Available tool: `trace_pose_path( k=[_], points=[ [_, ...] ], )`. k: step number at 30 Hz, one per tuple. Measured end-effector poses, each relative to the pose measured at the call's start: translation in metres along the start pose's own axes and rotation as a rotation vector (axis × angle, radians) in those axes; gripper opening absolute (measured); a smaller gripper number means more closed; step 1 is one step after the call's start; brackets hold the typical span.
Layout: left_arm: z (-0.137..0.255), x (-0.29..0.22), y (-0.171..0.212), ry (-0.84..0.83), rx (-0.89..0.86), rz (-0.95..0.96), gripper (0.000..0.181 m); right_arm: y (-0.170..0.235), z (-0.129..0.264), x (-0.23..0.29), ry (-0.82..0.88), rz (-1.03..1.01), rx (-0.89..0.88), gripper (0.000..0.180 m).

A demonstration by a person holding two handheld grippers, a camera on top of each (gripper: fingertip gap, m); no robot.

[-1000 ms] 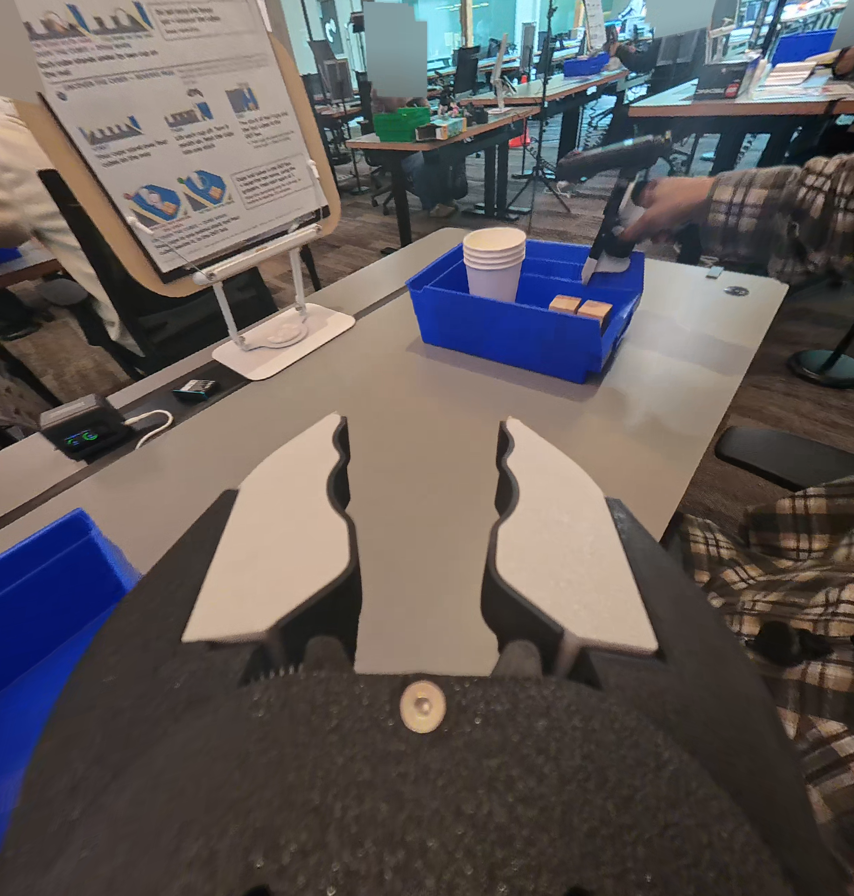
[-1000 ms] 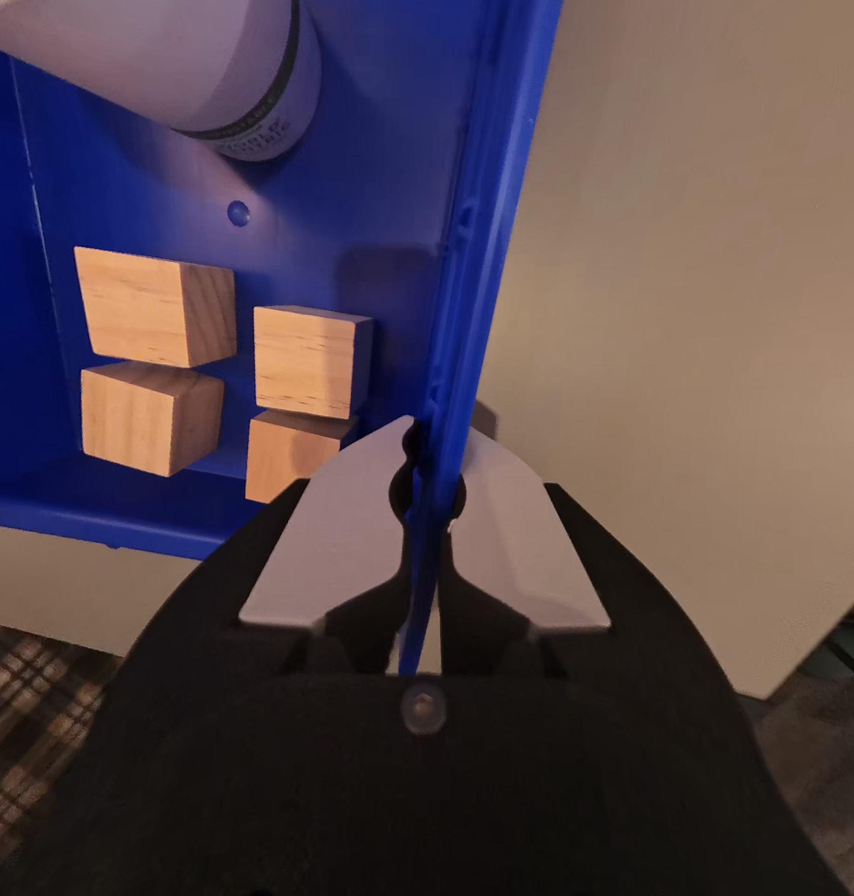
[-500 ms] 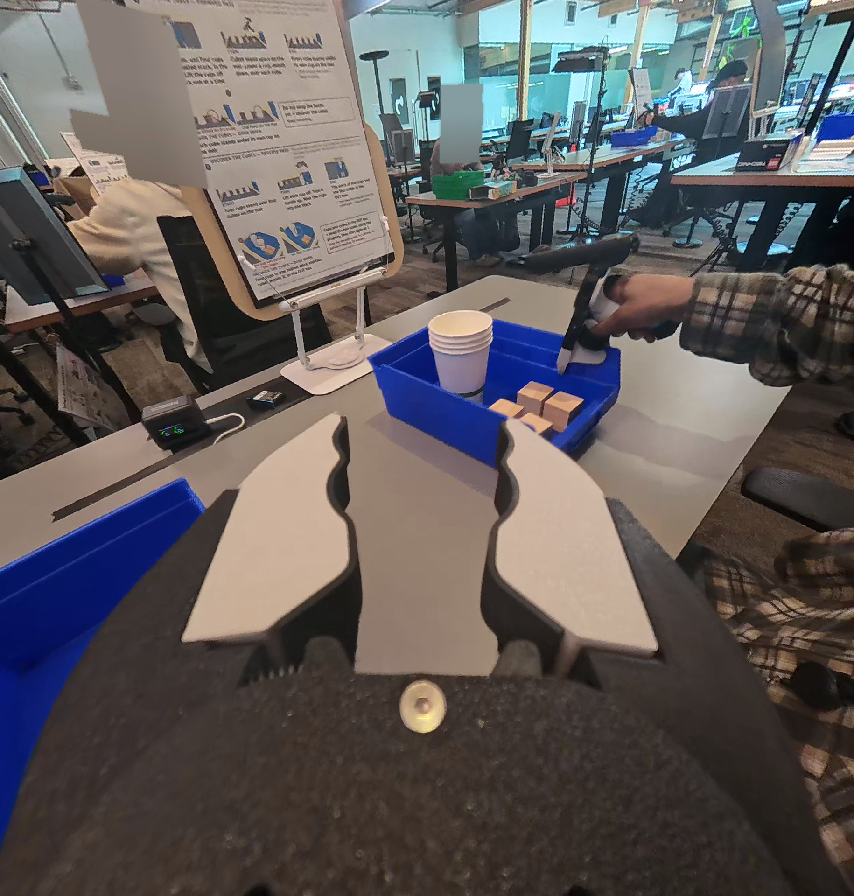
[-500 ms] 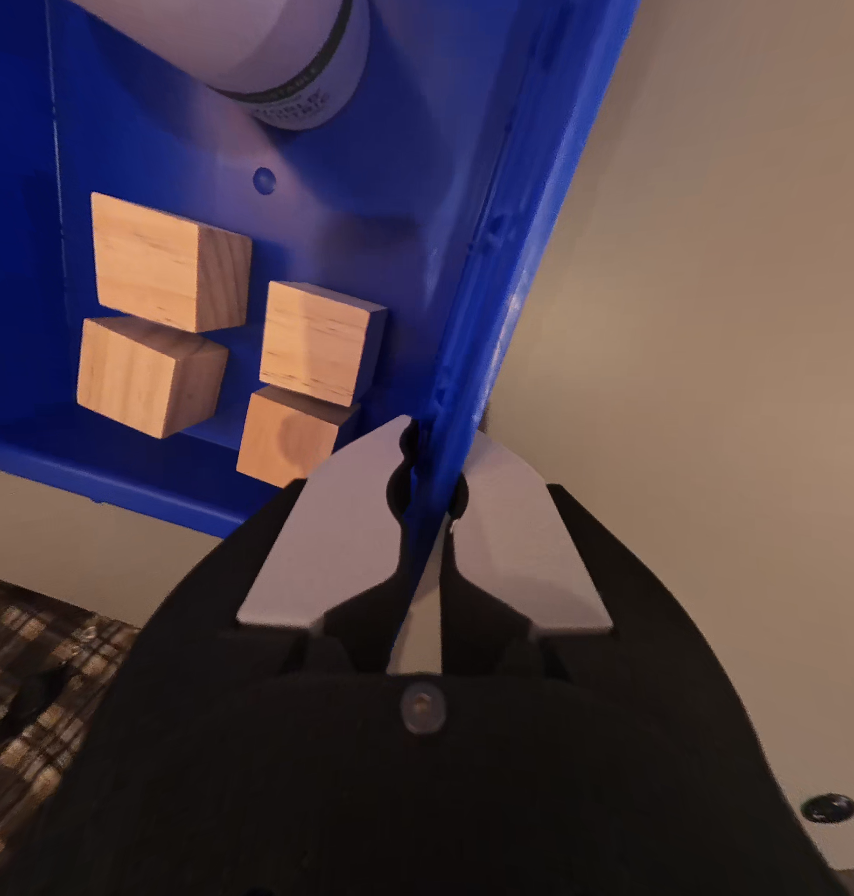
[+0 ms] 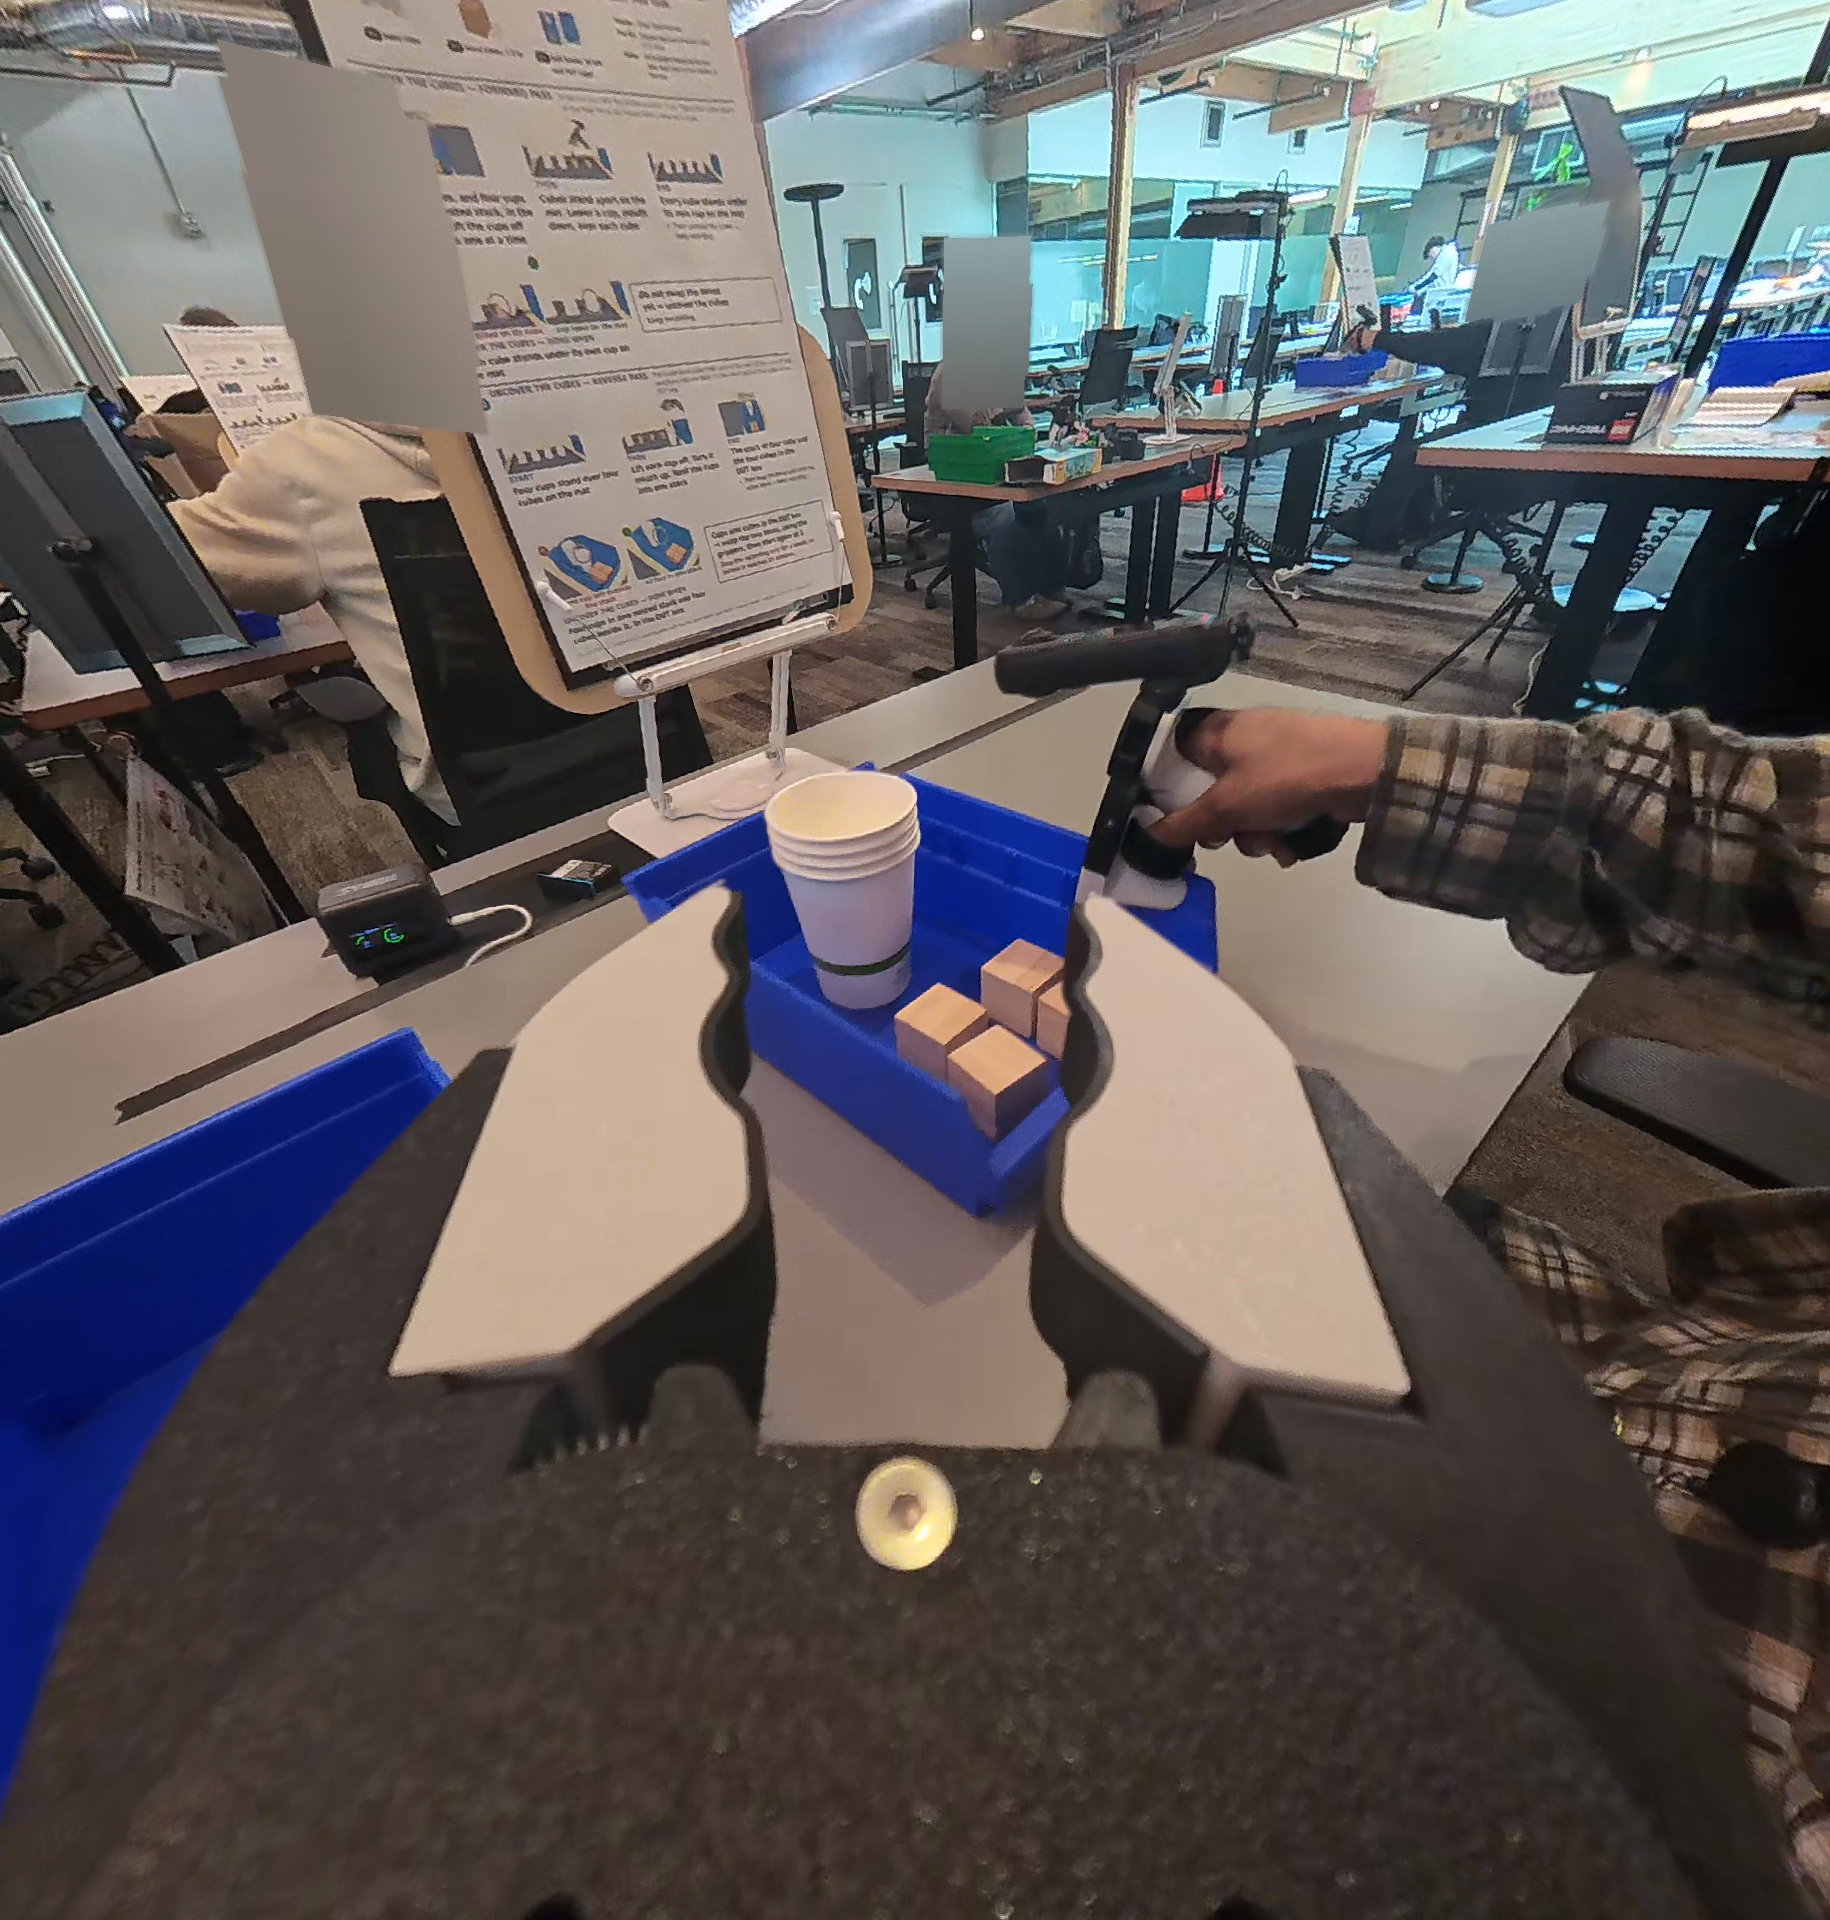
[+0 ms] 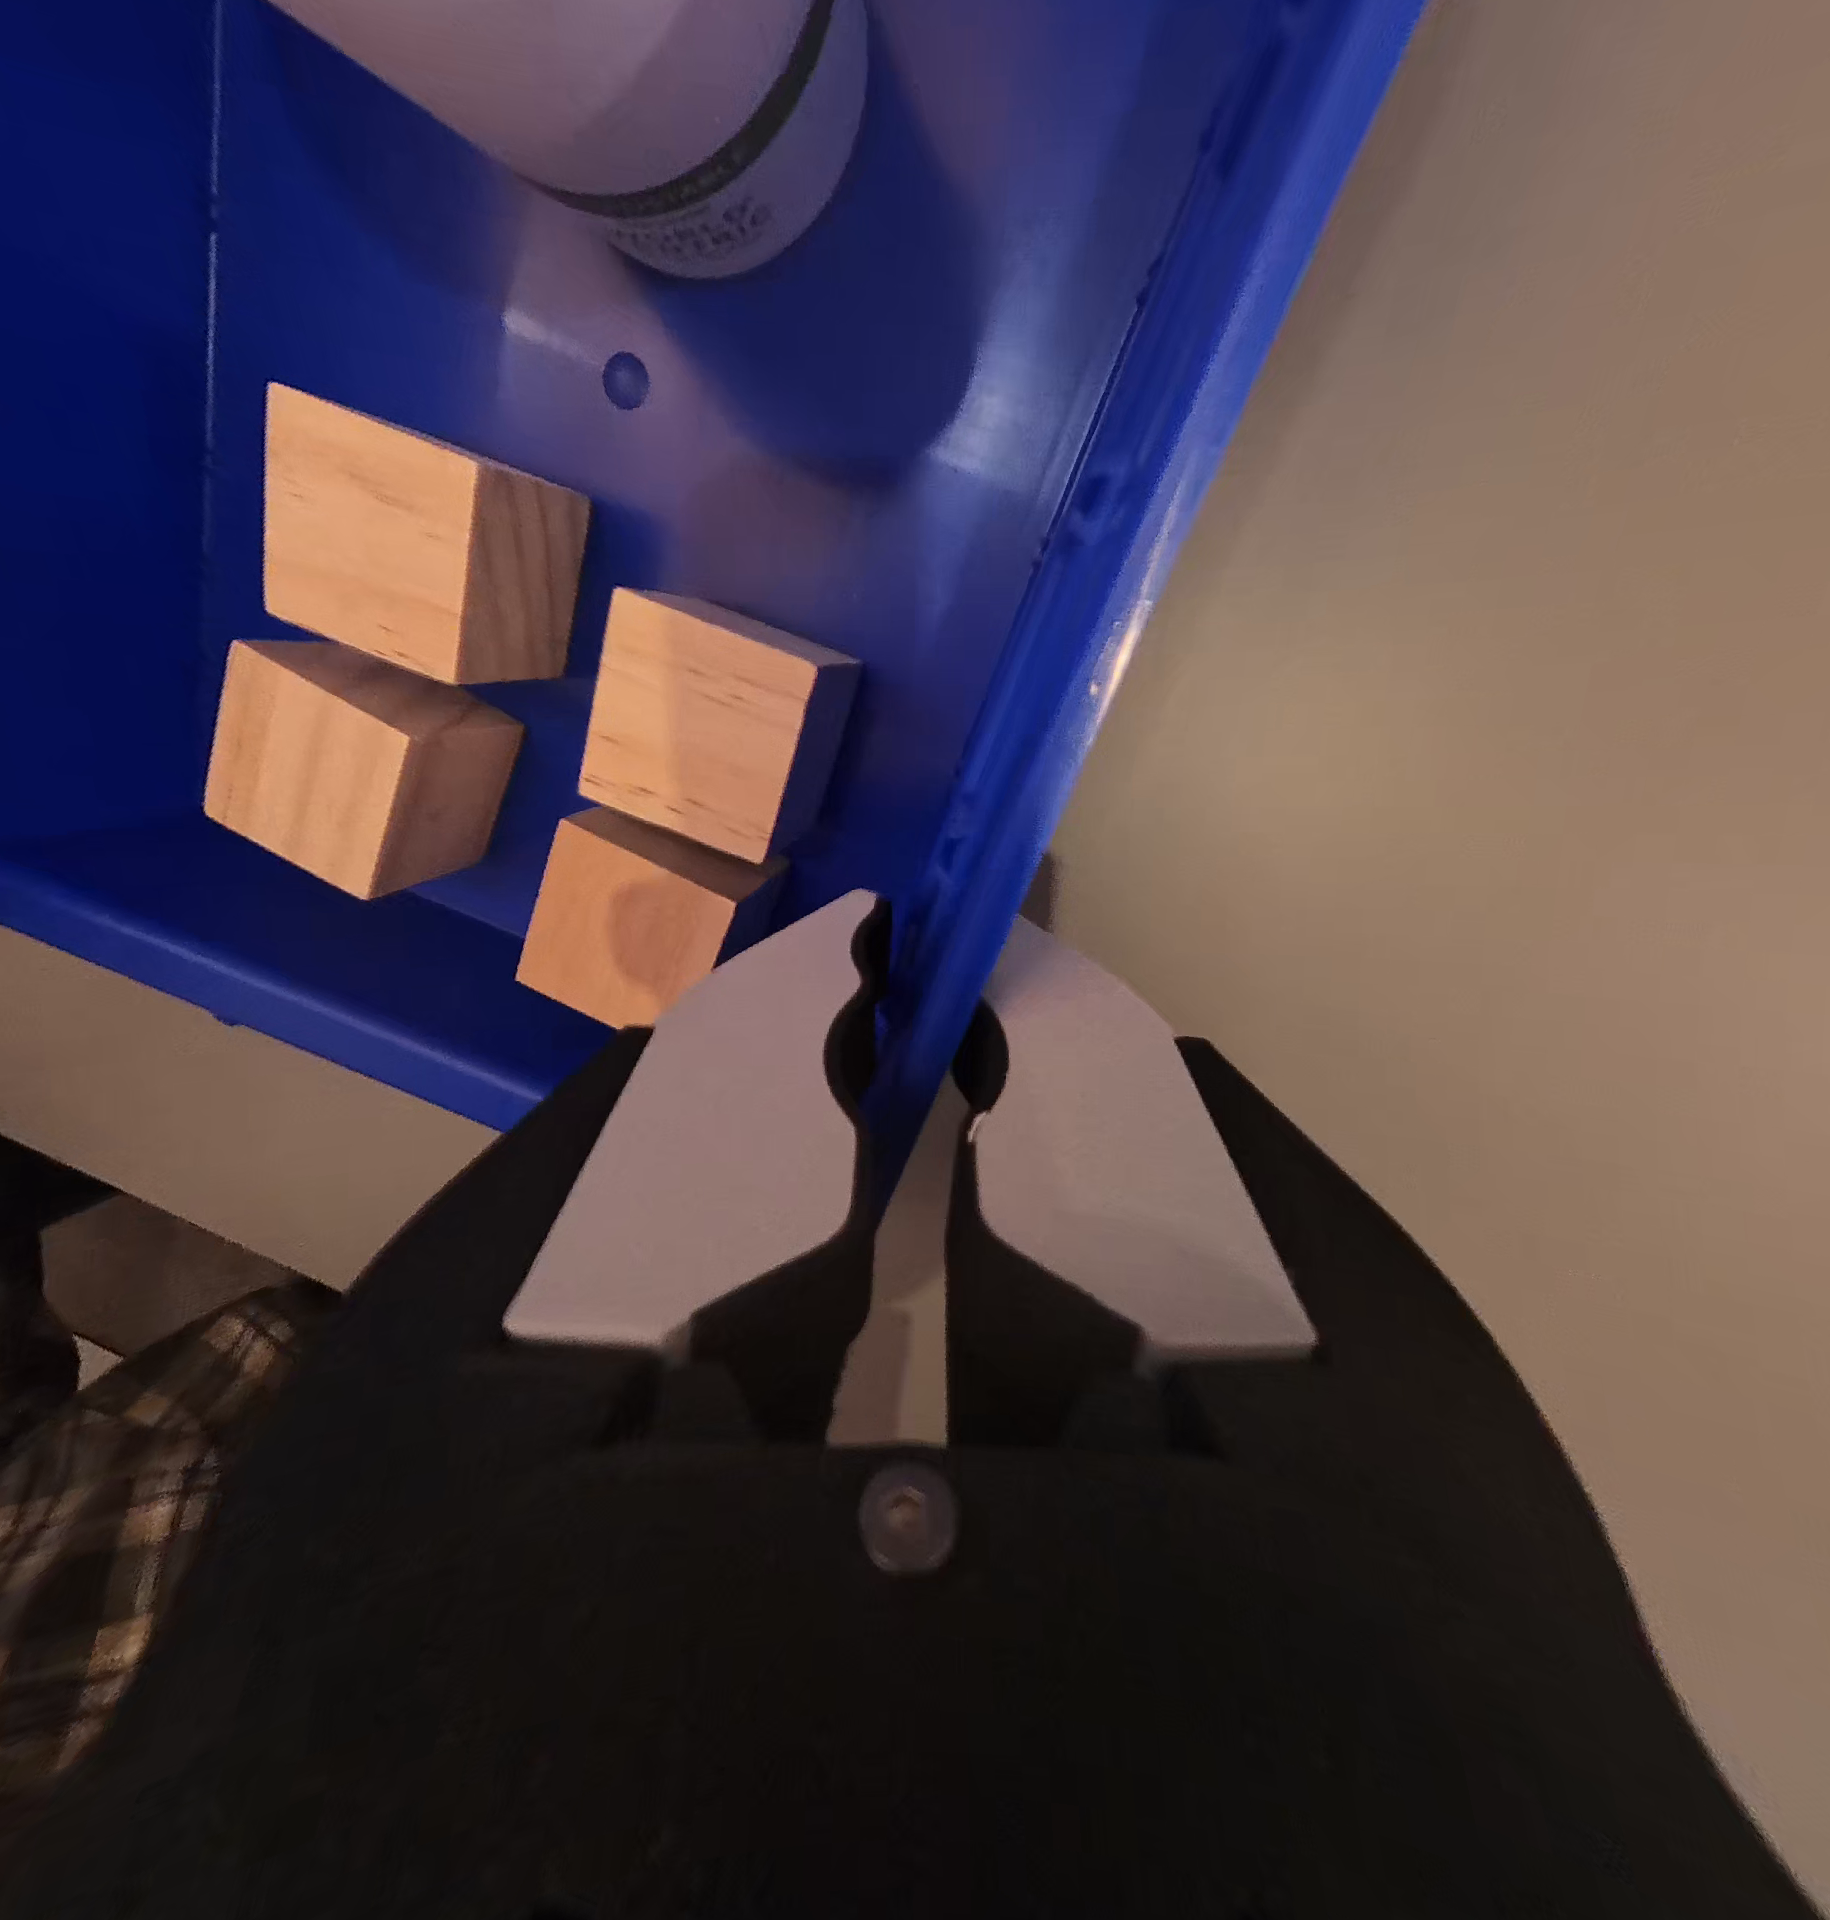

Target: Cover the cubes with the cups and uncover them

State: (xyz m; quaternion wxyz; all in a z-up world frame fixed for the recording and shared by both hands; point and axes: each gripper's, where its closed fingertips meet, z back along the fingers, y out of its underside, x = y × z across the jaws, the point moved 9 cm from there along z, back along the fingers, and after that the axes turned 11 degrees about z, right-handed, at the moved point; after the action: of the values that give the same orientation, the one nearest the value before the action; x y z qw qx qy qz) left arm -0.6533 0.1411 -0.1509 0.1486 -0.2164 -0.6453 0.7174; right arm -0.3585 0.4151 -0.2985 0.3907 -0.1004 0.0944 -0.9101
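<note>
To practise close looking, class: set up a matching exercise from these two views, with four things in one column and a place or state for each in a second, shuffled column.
Things:
1. left gripper
2. right gripper
3. stack of cups
4. wooden cubes

States:
A. standing upright in the blue bin
B. open, holding nothing
C. lying loose on the bin floor
D. shut on the bin's wall

Pairs: 1-B, 2-D, 3-A, 4-C

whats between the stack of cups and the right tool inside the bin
In the right wrist view, four wooden cubes lie on the blue bin floor between the stacked paper cups and the right tool, which is shut on the bin's wall.
</note>
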Motion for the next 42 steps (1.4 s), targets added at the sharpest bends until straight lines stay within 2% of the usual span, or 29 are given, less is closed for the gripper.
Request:
trace_pose_path(
  k=[7, 17, 20, 23, 25, 29, 35, 38, 42],
  points=[
    [0.011, 0.004, -0.002, -0.013, -0.031, 0.013, 0.057, -0.018, -0.010, 0.044, -0.037, 0.021, -0.019, 0.009],
    [0.019, 0.008, -0.004, -0.031, -0.060, 0.024, 0.057, -0.024, -0.018, 0.094, -0.067, -0.021, -0.046, 0.014],
    [0.014, 0.008, -0.002, -0.034, -0.049, 0.026, 0.057, -0.024, -0.024, 0.110, -0.152, -0.008, -0.047, 0.028],
    [0.008, 0.009, 0.001, -0.043, -0.021, 0.025, 0.057, -0.019, -0.029, 0.116, -0.240, 0.008, -0.046, 0.058],
    [0.006, 0.010, 0.002, -0.055, -0.009, 0.022, 0.058, -0.011, -0.026, 0.111, -0.280, 0.033, -0.078, 0.065],
    [0.002, 0.018, 0.005, -0.097, 0.007, 0.022, 0.060, 0.016, 0.008, 0.082, -0.302, 0.112, -0.310, 0.082],
    [-0.003, 0.070, 0.008, -0.295, 0.165, 0.076, 0.067, 0.096, 0.068, 0.021, -0.207, 0.328, -0.738, 0.083],
    [-0.004, 0.117, -0.006, -0.421, 0.304, 0.111, 0.070, 0.144, 0.073, -0.003, -0.214, 0.379, -0.914, 0.084],
    [-0.005, 0.185, -0.016, -0.530, 0.498, 0.240, 0.070, 0.200, 0.059, -0.029, -0.292, 0.320, -1.013, 0.086]
  ],
)
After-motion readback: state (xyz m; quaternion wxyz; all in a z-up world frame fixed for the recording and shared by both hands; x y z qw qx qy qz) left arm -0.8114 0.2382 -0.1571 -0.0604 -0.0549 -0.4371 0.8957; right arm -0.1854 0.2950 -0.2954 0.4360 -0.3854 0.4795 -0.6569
